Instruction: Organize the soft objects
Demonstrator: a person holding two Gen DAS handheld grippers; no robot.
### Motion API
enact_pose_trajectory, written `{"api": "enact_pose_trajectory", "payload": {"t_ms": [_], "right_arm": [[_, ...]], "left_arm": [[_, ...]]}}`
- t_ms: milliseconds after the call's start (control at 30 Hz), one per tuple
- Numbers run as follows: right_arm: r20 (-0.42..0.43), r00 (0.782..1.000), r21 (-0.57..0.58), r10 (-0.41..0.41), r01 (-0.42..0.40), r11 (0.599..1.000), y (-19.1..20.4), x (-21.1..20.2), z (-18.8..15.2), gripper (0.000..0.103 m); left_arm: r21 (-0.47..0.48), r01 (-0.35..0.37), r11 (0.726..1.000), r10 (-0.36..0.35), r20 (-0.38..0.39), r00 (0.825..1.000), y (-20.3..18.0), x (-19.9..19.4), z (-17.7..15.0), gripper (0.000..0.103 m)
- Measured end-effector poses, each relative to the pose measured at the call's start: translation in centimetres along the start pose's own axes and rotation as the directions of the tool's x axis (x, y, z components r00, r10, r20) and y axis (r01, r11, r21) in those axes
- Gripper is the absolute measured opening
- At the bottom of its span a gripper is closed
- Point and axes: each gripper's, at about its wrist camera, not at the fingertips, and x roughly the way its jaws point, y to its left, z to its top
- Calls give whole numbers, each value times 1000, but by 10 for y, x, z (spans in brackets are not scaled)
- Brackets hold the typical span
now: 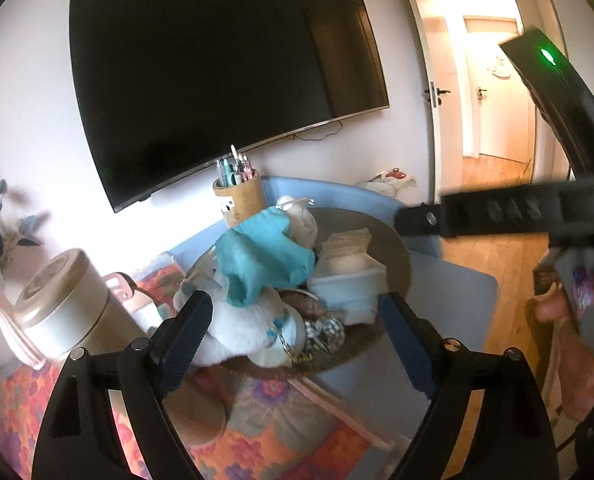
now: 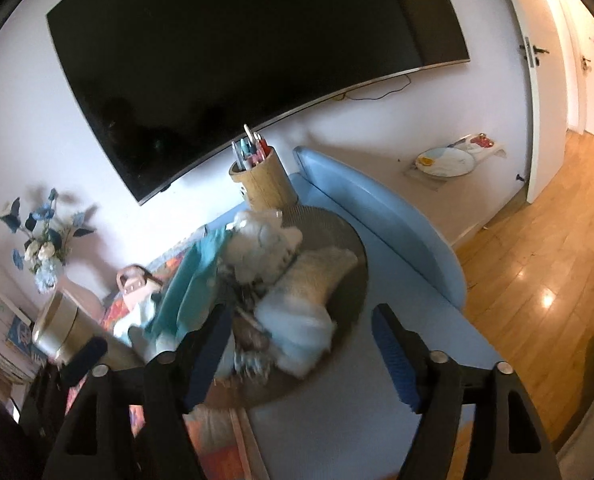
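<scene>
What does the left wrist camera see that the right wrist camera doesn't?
Only the left wrist view shows the right tongs from outside, reaching in from the right with a green light on the handle, plus a hand gripping it.

Only the right wrist view shows a white plate on a low shelf by the door.

Both show the black TV, the pen cup, the teal cloth and the round mat piled with soft things.
</scene>
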Motion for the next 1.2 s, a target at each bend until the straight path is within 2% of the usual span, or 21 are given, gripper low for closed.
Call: {"api": "enact_pose_trajectory", "payload": {"t_ms": [33,167,267,367,567,667,800,833,900,933,1000,1033,1100,1167,1200], "right_arm": [[4,1000,-3,-8,8,1000,0,-6,-6,79],[-1,1000,-15,-2,1,1000,1,-27,-34,80],[-16,995,-44,101,-102,994,10,-38,-57,80],[-56,984,-153,169,-176,972,36,-43,-76,80],[-146,970,-388,193,-235,891,124,-32,-104,80],[-182,951,-452,250,-307,838,175,-24,-121,80],[-211,916,-465,342,-402,789,240,-7,-144,81],[-216,914,-483,344,-406,776,261,0,-149,81],[-214,924,-532,317,-382,756,301,14,-155,81],[-210,934,-553,290,-358,752,319,21,-156,81],[-205,957,-585,208,-290,757,355,42,-156,81],[-208,962,-586,176,-267,765,369,53,-155,81],[-227,962,-557,155,-259,790,387,76,-149,81],[-218,959,-505,183,-271,819,397,98,-140,81],[-173,964,-489,201,-261,832,402,109,-138,81]], "left_arm": [[-4,10,1000,-10,-2,1000,0,-6,-1,86],[-14,23,1000,-24,-5,1000,2,-31,-10,86],[-29,36,999,-36,-21,999,9,-50,-20,86],[-56,18,998,-20,-32,999,29,-74,-32,86],[-148,-103,984,99,-35,995,93,-122,-55,86],[-174,-199,964,193,-50,980,132,-141,-68,86],[-255,-337,906,325,-90,942,204,-164,-86,87],[-292,-386,875,369,-112,923,229,-172,-92,88],[-348,-458,818,435,-146,888,270,-180,-103,91],[-375,-489,788,463,-162,871,286,-185,-110,97],[-407,-550,729,508,-218,834,315,-183,-128,98],[-421,-567,709,512,-246,823,327,-179,-140,98],[-441,-574,690,501,-282,818,344,-168,-158,98],[-453,-586,672,497,-311,810,361,-147,-173,98],[-456,-587,669,500,-308,809,367,-140,-178,98]]}}
